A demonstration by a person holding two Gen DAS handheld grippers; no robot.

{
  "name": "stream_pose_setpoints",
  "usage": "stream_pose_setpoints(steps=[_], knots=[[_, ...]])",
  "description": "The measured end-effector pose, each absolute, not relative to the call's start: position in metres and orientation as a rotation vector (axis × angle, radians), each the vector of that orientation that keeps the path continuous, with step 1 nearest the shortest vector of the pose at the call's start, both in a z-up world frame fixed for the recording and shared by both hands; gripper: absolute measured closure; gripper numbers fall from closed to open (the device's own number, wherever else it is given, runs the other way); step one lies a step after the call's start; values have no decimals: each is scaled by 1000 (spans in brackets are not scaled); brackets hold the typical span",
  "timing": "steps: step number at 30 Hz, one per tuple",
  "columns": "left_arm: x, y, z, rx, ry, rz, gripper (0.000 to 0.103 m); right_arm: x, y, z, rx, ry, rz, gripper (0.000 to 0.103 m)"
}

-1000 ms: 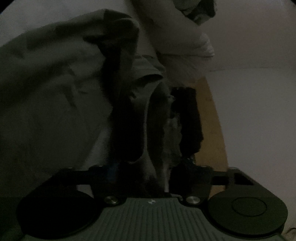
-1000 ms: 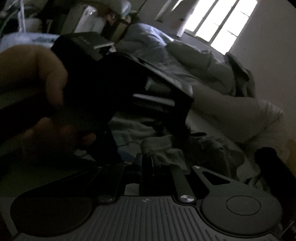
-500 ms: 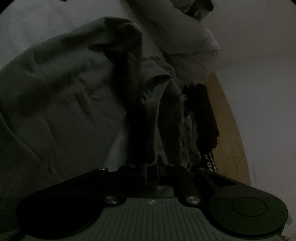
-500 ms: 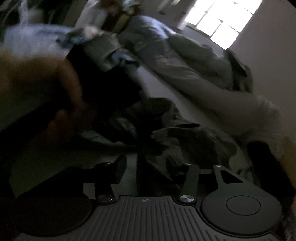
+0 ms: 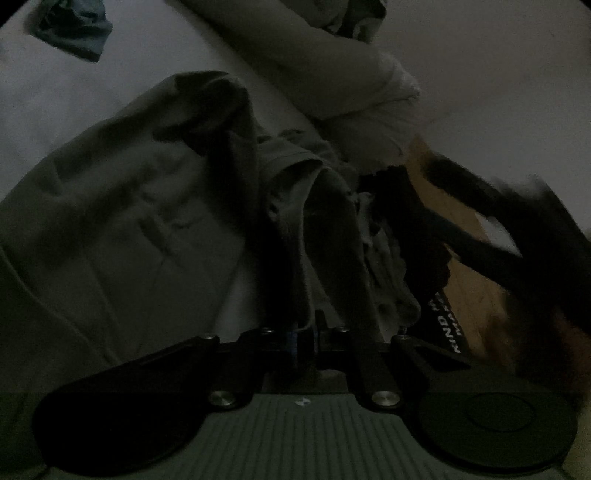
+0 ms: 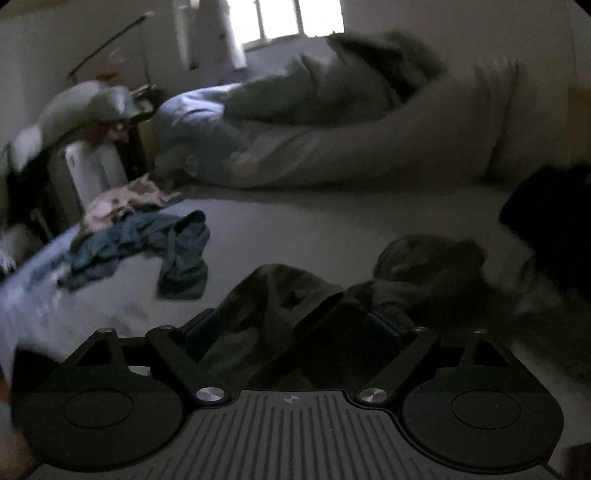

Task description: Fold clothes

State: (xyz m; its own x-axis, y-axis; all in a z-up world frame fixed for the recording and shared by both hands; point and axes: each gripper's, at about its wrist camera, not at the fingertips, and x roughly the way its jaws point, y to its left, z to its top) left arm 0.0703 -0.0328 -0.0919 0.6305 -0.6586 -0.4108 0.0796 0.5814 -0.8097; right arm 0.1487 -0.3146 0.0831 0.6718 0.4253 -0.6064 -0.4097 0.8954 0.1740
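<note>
An olive garment point(image 5: 122, 221) is pinched by the left gripper point(image 5: 304, 332); "KIND" is read on black fabric point(image 5: 448, 325) just right of it. The right gripper point(image 6: 291, 325) is spread around the garment.

Bright window point(image 6: 291, 18) at far wall. Rumpled duvet point(image 6: 369, 147) along white bed sheet point(image 6: 332, 229). White radiator point(image 6: 92, 173) at left. Wooden floor point(image 5: 476, 295) beside bed.

matt olive cloth garment point(image 5: 122, 206), smooth white bedsheet point(image 6: 332, 229), bare wood board point(image 5: 476, 295)
</note>
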Motion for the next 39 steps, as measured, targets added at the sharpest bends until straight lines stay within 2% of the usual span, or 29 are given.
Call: stream_pose_setpoints(steps=[1, 2, 4, 9, 10, 11, 13, 18, 22, 24, 26, 27, 37, 38, 39], knots=[[70, -33, -92, -843, 779, -486, 94, 156, -312, 76, 64, 712, 467, 20], [70, -32, -91, -839, 778, -488, 94, 163, -310, 68, 105, 732, 459, 30], [68, -31, -91, -830, 777, -490, 94, 180, -306, 49, 187, 766, 426, 42], [67, -31, -90, -820, 772, -498, 94, 214, -292, 16, 232, 826, 382, 48], [67, -31, -90, -820, 773, -500, 94, 217, -290, 12, 226, 832, 375, 60], [67, -31, -90, -820, 773, -502, 94, 220, -288, 8, 220, 838, 369, 79], [66, -31, -89, -818, 772, -505, 94, 226, -284, -1, 208, 849, 356, 92], [65, -32, -89, -814, 771, -502, 94, 227, -282, -5, 157, 877, 318, 92], [65, -34, -90, -811, 774, -505, 94, 220, -289, 1, 196, 885, 300, 87], [66, -35, -90, -810, 775, -508, 94, 215, -294, 2, 241, 885, 300, 76], [65, -34, -90, -812, 775, -509, 94, 213, -298, 1, 286, 891, 300, 49], [66, -34, -90, -813, 777, -509, 94, 210, -299, 1, 310, 889, 302, 46], [64, -38, -93, -806, 789, -518, 94, 215, -281, -20, 311, 922, 280, 43], [64, -38, -93, -806, 789, -518, 94, 216, -279, -21, 304, 924, 283, 46], [64, -38, -94, -808, 791, -519, 94, 215, -278, -20, 300, 919, 293, 55]])
